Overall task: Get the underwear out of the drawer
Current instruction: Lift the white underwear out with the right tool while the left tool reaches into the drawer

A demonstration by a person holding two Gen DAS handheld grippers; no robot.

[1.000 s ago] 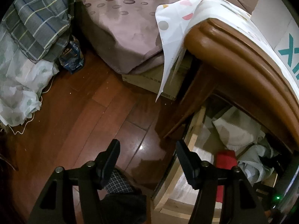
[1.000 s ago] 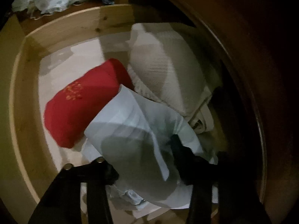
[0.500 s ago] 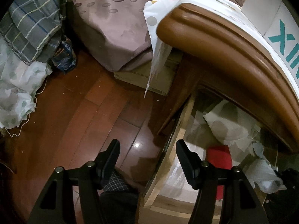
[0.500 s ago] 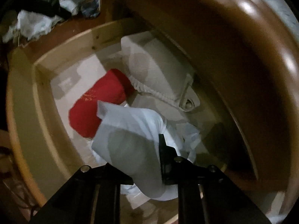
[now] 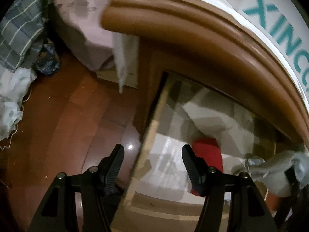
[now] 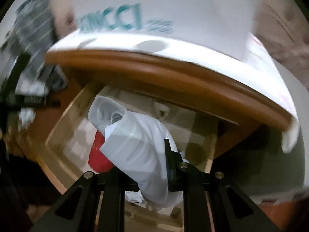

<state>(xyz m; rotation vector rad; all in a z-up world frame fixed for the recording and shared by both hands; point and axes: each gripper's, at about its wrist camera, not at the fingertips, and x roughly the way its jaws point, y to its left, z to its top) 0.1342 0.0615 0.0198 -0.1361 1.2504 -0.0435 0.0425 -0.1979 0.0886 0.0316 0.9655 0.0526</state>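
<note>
Left wrist camera looks steeply down over the open drawer's (image 5: 154, 123) side rail and wooden floor (image 5: 63, 119); right wrist camera, closer in, faces the drawer (image 6: 63, 123) beneath the cabinet top (both views share drawer and red garment (image 5: 209, 154)).

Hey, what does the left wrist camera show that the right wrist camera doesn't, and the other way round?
Only the left wrist view shows the left gripper open and empty over the drawer's side wall, plus the dark wood floor and the spotted bedspread.

Only the right wrist view shows the right gripper shut on the pale underwear, lifted above the drawer.

Both show the open drawer, the red garment inside it, the brown cabinet top edge and the white box with teal lettering.
</note>
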